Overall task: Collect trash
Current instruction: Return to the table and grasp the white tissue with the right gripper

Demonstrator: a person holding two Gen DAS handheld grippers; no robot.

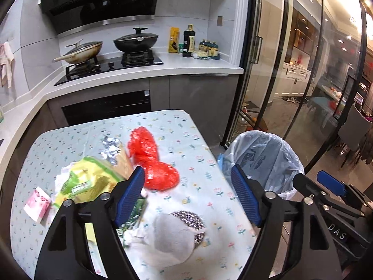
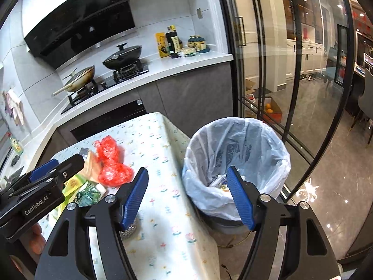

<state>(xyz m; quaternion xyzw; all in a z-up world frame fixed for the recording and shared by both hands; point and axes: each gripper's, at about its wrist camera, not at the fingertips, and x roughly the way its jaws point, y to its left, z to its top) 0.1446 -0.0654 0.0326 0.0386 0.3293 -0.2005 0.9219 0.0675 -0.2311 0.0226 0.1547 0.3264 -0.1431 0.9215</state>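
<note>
Gaping wide and empty, the left tongs hang over the flowered worktop, grey crumpled trash below them, a red bag just ahead. The right tongs, also open and empty, straddle the worktop edge and the lined bin. Beyond stands the stove.

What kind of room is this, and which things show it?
Most likely a home kitchen. A gas stove carries two lidded woks under a black range hood, and sauce bottles stand on the white counter.
</note>
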